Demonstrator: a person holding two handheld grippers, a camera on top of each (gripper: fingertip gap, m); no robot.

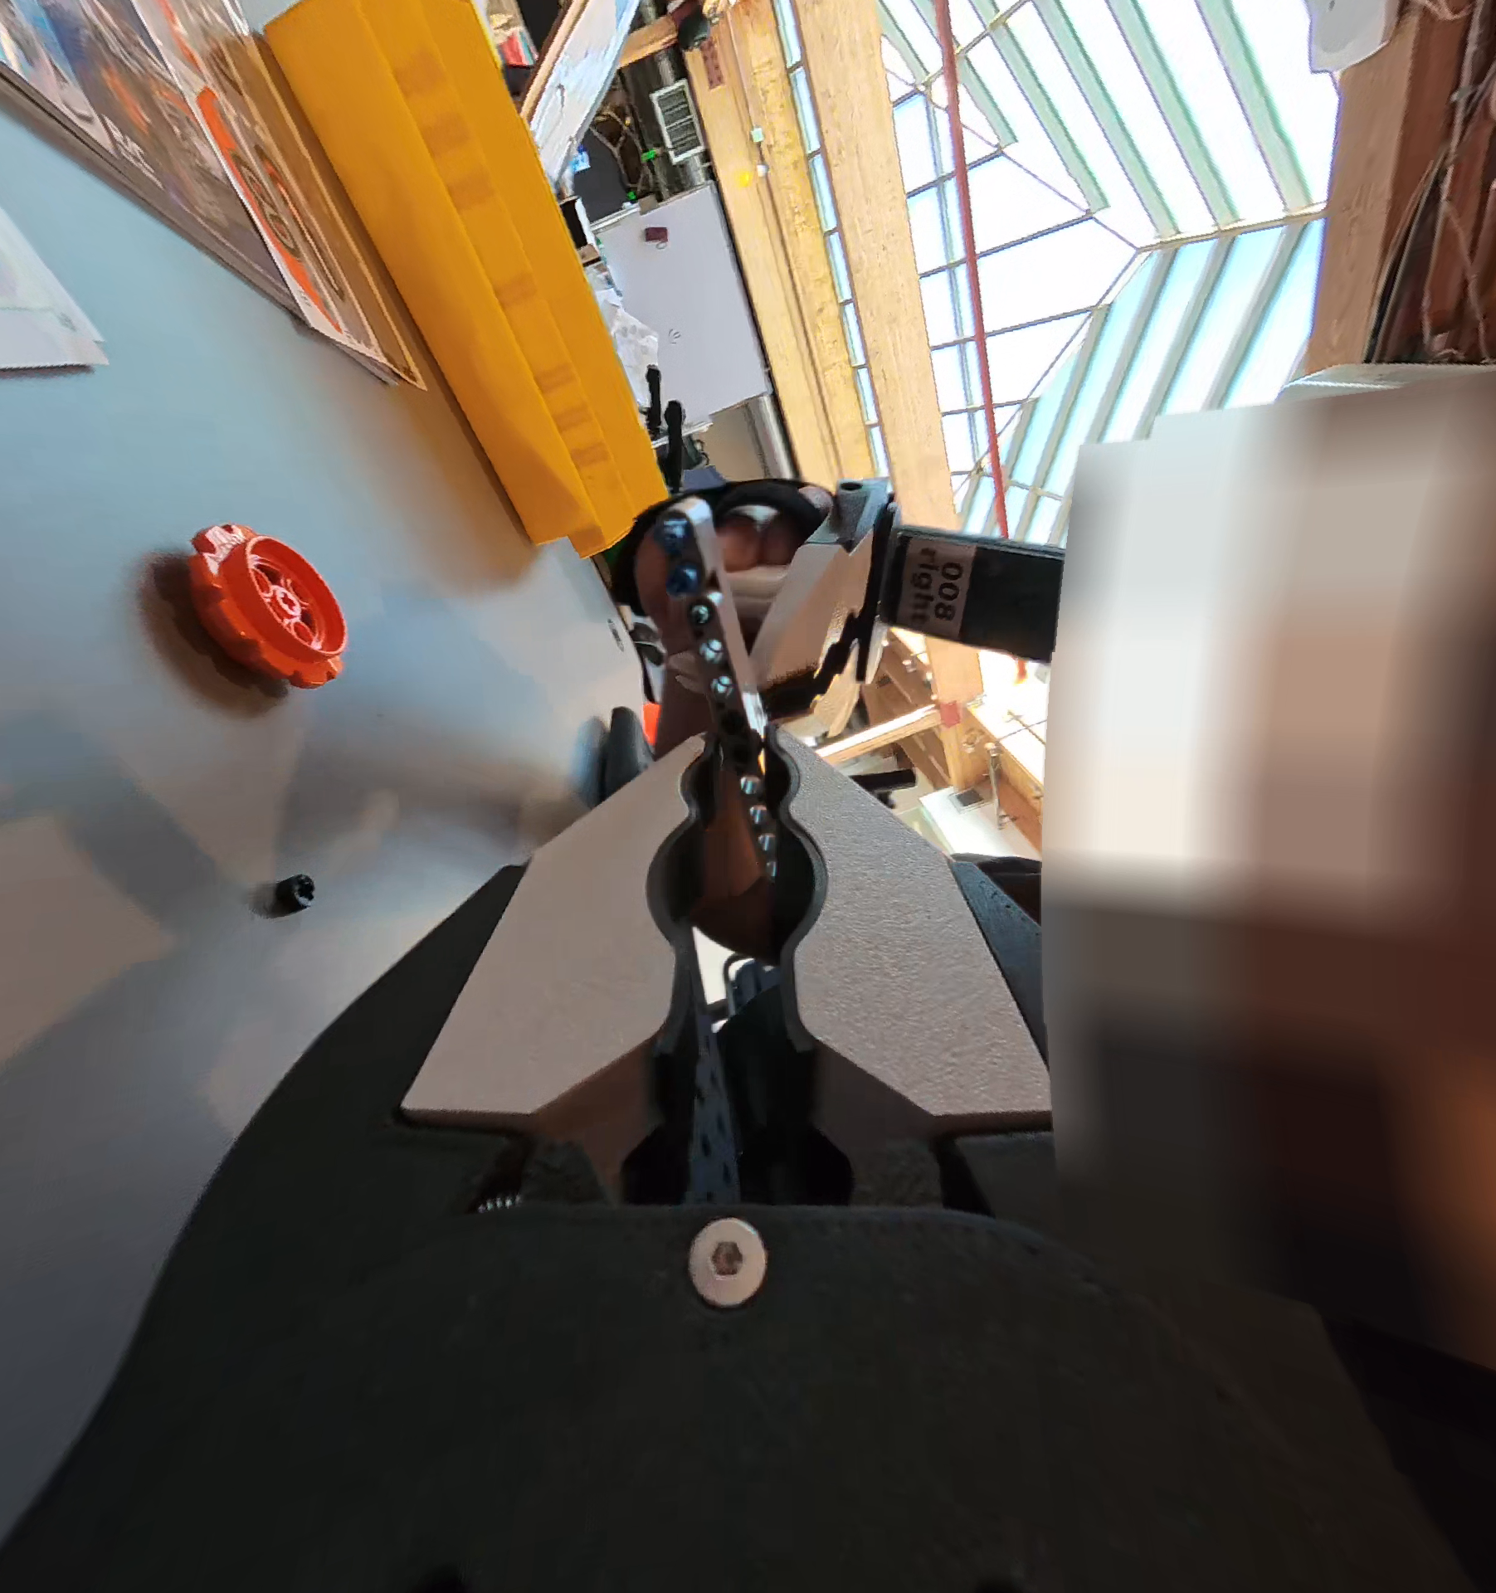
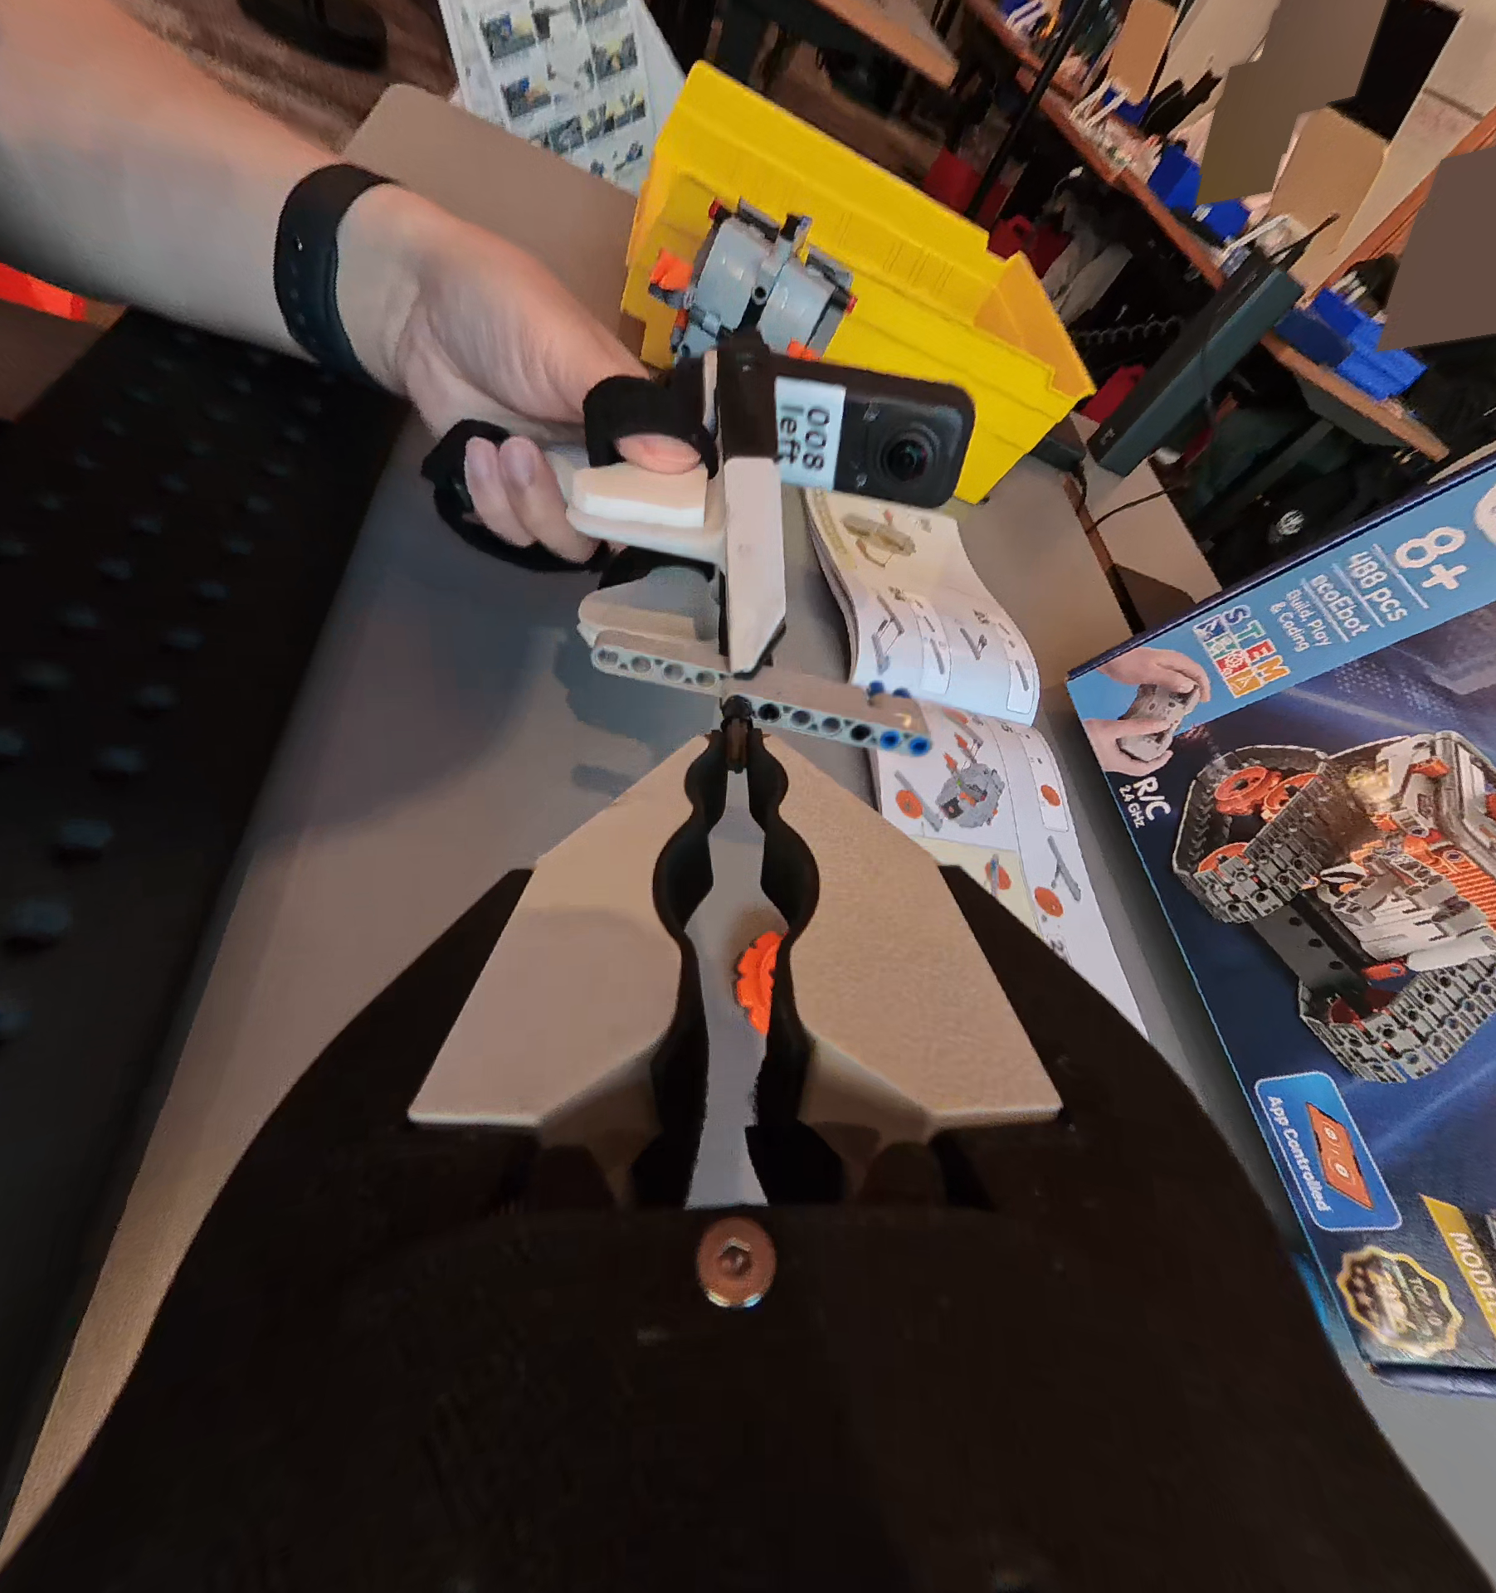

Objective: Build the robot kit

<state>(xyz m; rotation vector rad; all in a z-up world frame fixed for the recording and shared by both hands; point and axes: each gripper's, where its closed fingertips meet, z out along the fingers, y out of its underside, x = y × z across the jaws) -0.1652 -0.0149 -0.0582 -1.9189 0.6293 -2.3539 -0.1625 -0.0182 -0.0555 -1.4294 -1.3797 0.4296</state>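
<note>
My left gripper (image 1: 740, 754) is shut on a long grey perforated beam (image 1: 714, 621) with blue pins at its far end, held up above the grey table (image 1: 210, 483). In the right wrist view the beam (image 2: 813, 711) lies crosswise, clamped by the left gripper (image 2: 744, 664). My right gripper (image 2: 735, 754) is shut on a small black pin (image 2: 735, 728) whose tip touches a hole in the beam. The right gripper also shows in the left wrist view (image 1: 791, 681), meeting the beam from the side.
An orange toothed wheel (image 1: 266, 608) and a loose black pin (image 1: 293, 892) lie on the table. A yellow bin (image 2: 856, 259) with a grey motor assembly (image 2: 753, 276) stands behind. An open instruction booklet (image 2: 942, 621) and a blue toy box (image 2: 1330, 862) lie to the right. Left and right tips are no more than a few centimetres apart.
</note>
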